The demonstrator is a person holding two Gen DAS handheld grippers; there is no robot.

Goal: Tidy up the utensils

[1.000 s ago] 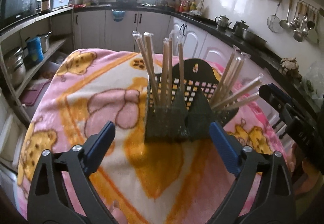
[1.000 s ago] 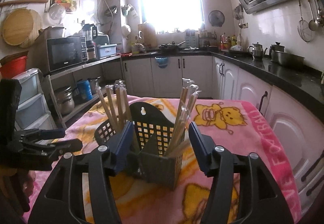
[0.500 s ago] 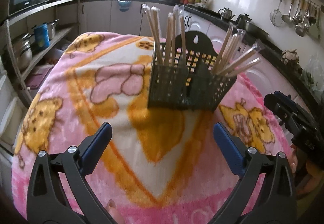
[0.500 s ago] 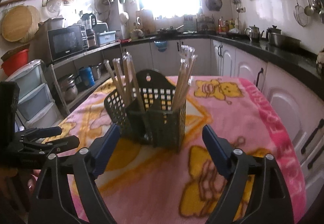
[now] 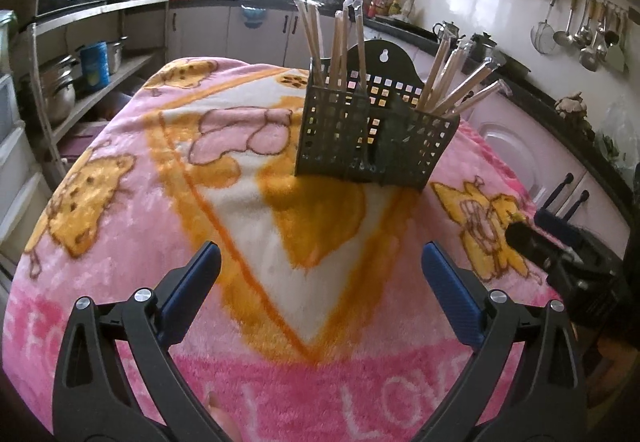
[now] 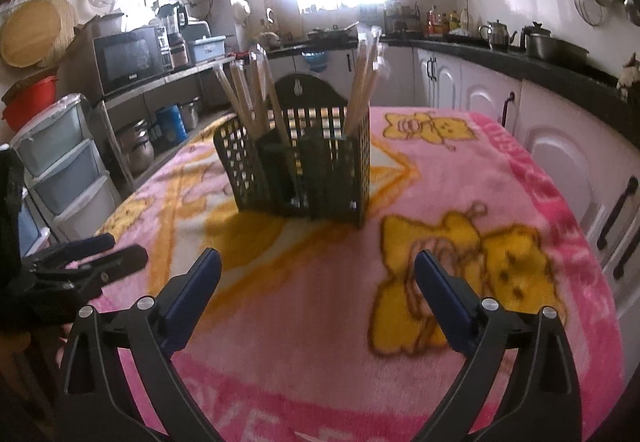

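A dark mesh utensil holder stands upright on the pink blanket, far side of the table. Several wrapped wooden chopsticks stick up from its left compartment, and more chopsticks lean out of its right one. My left gripper hovers well short of the holder, open and empty. My right gripper also hangs back from it; its jaws are still opening with nothing between them. Each gripper shows at the edge of the other's view.
The blanket-covered table drops off at the near edge and both sides. White cabinets with dark handles run along the right. Shelves with pots and a plastic drawer unit stand on the left.
Both grippers pulled back and down from the holder, which now sits farther off. The right gripper's jaws spread wide, letting go of the holder they had flanked.
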